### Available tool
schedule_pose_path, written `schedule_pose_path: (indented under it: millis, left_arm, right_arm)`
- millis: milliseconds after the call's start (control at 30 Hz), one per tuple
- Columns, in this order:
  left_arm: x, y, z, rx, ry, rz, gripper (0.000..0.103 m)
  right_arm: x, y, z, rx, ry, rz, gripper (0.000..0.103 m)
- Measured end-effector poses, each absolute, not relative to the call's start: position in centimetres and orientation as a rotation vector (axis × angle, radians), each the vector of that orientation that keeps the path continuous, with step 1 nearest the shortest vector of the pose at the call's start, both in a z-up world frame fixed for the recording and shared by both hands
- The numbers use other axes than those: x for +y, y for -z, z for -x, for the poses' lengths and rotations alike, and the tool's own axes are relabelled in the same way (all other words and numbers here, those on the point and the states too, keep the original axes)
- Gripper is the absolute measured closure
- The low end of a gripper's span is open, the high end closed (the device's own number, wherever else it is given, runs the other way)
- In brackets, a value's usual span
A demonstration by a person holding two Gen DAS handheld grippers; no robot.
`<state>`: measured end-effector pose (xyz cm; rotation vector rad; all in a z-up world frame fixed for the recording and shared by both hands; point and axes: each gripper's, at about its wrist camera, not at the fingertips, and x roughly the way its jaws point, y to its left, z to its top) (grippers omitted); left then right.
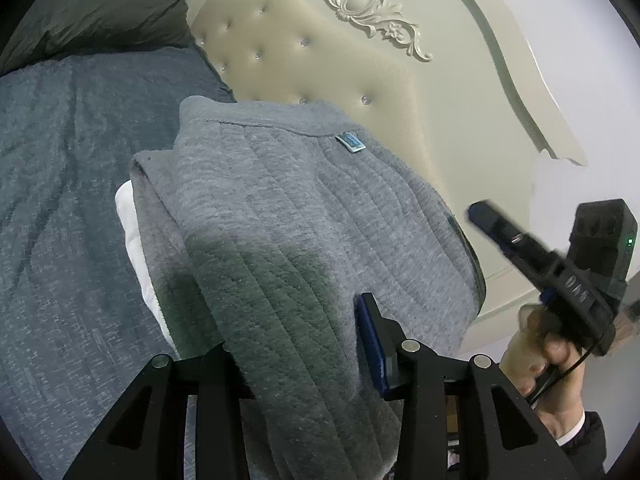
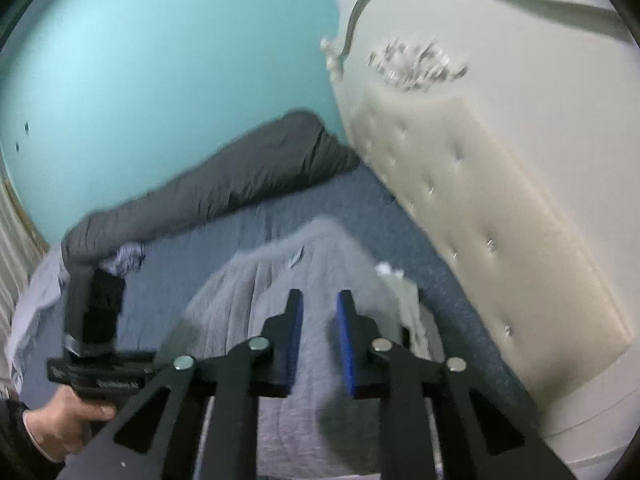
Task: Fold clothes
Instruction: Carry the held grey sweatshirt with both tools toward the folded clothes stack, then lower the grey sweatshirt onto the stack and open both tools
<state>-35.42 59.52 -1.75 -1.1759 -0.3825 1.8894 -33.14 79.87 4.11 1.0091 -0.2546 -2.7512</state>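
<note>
I am looking along the left gripper [image 1: 304,336], and its fingers are gripping a thick fold of the grey fleece garment [image 1: 288,208]: the cloth is filling the whole gap, hiding the left finger, with the blue pad of the right finger [image 1: 374,344] pressing into its edge. Ahead of these fingers the garment is lying doubled over itself on the blue bed cover [image 1: 64,184], collar tag [image 1: 351,142] facing up at the far end, and a white garment [image 1: 130,220] is peeking out from under its left edge. Beyond it the cream tufted headboard [image 1: 320,52] is standing.

Moving right, the right gripper [image 2: 320,312] is hanging above the garment with its fingers narrowly parted and nothing between them; I am seeing only blurred grey cloth beneath the gap.

I am judging the fold as well under way: the sides look brought in and the piece is forming a long panel. What I am reckoning is left is bringing the near end, held in the left fingers, over towards the collar, then smoothing it.
</note>
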Motion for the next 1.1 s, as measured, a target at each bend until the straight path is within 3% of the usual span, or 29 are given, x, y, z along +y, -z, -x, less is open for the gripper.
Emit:
schedule_pose_path:
  millis: [133,333,433,600,1100]
  left_arm:
    - [58.1,0.5,35.4,-0.357,-1.922,1.153,0.059]
    - [55.2,-4.6,34.2,-0.295,-2.045,0.994,0.059]
    - [57.6,-5.6,33.4,-0.208,-2.015,0.968,0.059]
    - [59.9,-3.7,32.3,-0.099,-1.982,1.039,0.059]
    - [61.7,0.4,31.6,-0.043,-1.989,1.080,0.062]
  right_arm:
    - [80.5,-1.9,34.0,-0.300,2.767,-1.089,0.099]
    - [81.7,-1.6,34.0,-0.334,2.785,-1.089,0.100]
    - [81.8,-1.3,33.9,-0.338,2.788,-1.094,0.100]
    - [81.9,-0.5,34.3,-0.339,2.789,-1.112,0.100]
    - [84.2,4.1,34.6,-0.394,2.781,-1.158,0.101]
